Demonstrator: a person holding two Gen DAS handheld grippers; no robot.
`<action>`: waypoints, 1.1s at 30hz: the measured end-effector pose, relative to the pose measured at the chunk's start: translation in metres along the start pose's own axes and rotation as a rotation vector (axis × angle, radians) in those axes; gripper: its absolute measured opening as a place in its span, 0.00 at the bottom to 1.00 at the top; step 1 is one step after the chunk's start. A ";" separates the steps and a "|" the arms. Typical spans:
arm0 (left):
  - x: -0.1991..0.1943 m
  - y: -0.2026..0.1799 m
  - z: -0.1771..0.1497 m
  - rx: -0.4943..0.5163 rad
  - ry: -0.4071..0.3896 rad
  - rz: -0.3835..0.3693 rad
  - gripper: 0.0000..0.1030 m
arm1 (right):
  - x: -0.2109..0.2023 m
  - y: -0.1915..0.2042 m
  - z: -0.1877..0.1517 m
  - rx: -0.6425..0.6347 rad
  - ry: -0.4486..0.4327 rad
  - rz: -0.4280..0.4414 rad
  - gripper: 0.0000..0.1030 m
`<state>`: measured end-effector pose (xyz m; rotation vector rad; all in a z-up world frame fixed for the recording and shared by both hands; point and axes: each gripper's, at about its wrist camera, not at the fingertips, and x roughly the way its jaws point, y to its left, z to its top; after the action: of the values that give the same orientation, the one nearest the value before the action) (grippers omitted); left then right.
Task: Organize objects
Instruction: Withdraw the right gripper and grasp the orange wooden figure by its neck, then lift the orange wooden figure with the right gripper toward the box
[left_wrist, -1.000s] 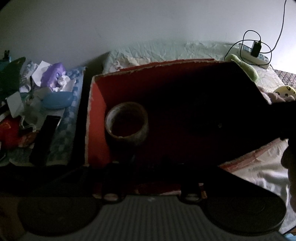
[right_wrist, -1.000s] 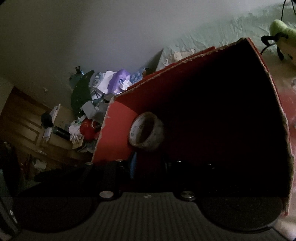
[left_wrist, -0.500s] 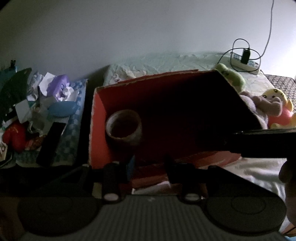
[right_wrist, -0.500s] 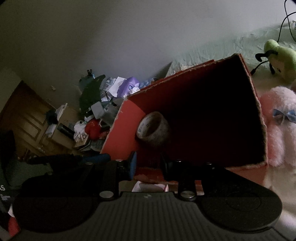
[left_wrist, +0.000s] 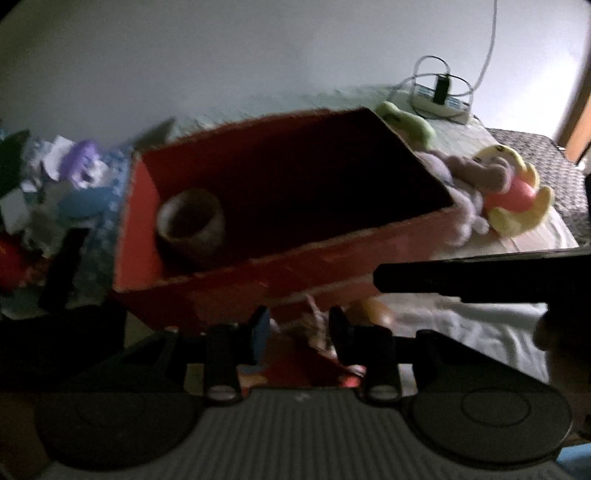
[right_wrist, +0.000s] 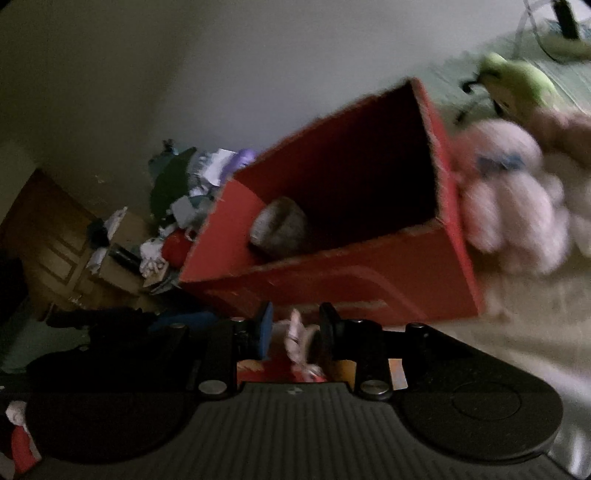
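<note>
A red cardboard box (left_wrist: 332, 258) (right_wrist: 369, 284) lies open on the bed. A brown round bowl (left_wrist: 190, 225) (right_wrist: 279, 230) sits in its left end. My left gripper (left_wrist: 299, 330) hovers just before the box's near wall, open. My right gripper (right_wrist: 295, 326) hangs open at the same wall. Under and between the fingers of each lies a small pink-white and red toy (left_wrist: 314, 332) (right_wrist: 297, 341); I cannot tell if it touches the fingers. In the left wrist view the right tool shows as a dark bar (left_wrist: 480, 280).
Right of the box lie a pale pink plush (right_wrist: 509, 206), a yellow and pink doll (left_wrist: 513, 192) and a green plush (left_wrist: 406, 123) (right_wrist: 517, 81). A power strip with cables (left_wrist: 439, 99) sits at the far bed edge. Cluttered items (left_wrist: 62, 195) (right_wrist: 184, 206) pile left of the box.
Both grippers have drawn back out of the box, so its near wall and outside now show. The small toy in front of the box has come into view between the fingers.
</note>
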<state>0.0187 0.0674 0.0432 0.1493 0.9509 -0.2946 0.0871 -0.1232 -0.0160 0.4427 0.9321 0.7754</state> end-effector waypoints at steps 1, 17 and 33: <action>0.001 -0.004 -0.003 -0.002 0.003 -0.020 0.33 | -0.001 -0.004 -0.003 0.011 0.006 -0.007 0.31; 0.023 -0.038 -0.033 0.056 0.030 -0.321 0.31 | 0.021 -0.037 -0.031 0.092 0.153 -0.028 0.31; 0.069 -0.032 -0.030 0.061 0.129 -0.322 0.32 | 0.041 -0.047 -0.030 0.114 0.203 -0.029 0.44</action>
<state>0.0228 0.0322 -0.0303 0.0705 1.0944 -0.6167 0.0956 -0.1224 -0.0853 0.4543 1.1739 0.7527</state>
